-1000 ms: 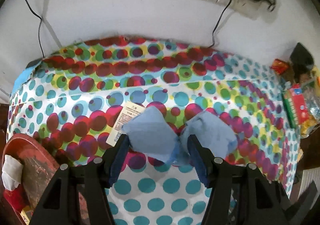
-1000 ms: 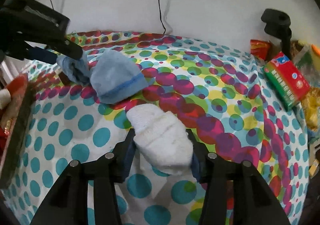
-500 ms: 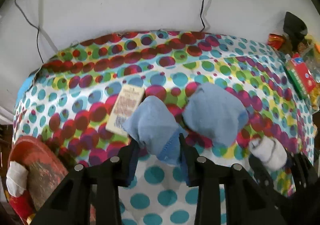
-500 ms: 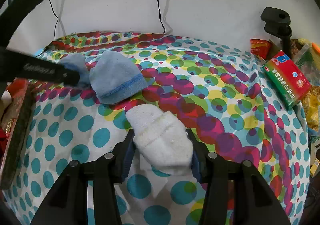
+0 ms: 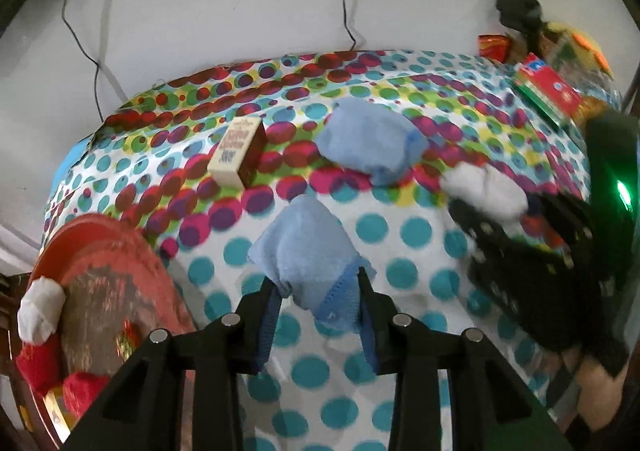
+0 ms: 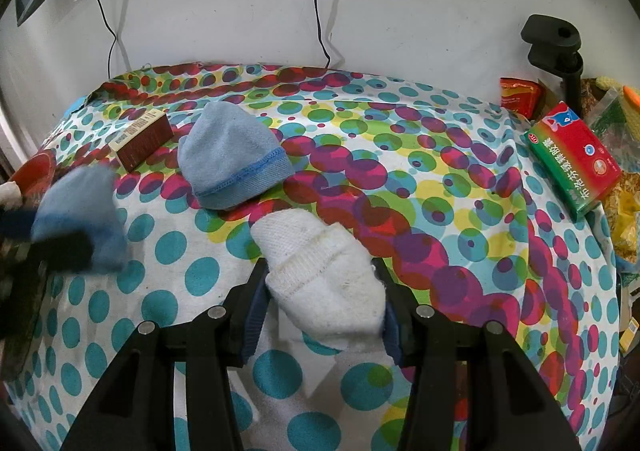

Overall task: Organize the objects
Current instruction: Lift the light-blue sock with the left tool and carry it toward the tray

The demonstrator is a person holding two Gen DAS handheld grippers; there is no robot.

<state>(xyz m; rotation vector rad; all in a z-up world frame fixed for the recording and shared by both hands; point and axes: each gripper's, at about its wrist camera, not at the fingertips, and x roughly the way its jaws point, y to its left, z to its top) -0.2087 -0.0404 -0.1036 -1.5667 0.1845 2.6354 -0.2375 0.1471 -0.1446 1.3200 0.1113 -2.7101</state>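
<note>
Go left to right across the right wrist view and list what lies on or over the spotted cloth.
Held blue sock → brown box → loose blue sock → white sock in the right gripper → red-and-green box.

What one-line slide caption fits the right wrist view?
Right gripper clamps a white sock above the dotted tablecloth; a blue sock lies beyond.

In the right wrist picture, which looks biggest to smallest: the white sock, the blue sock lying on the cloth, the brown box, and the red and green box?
As they appear:
1. white sock, though nearest the camera, held in the right gripper
2. blue sock lying on the cloth
3. red and green box
4. brown box

The two boxes look close in size.
</note>
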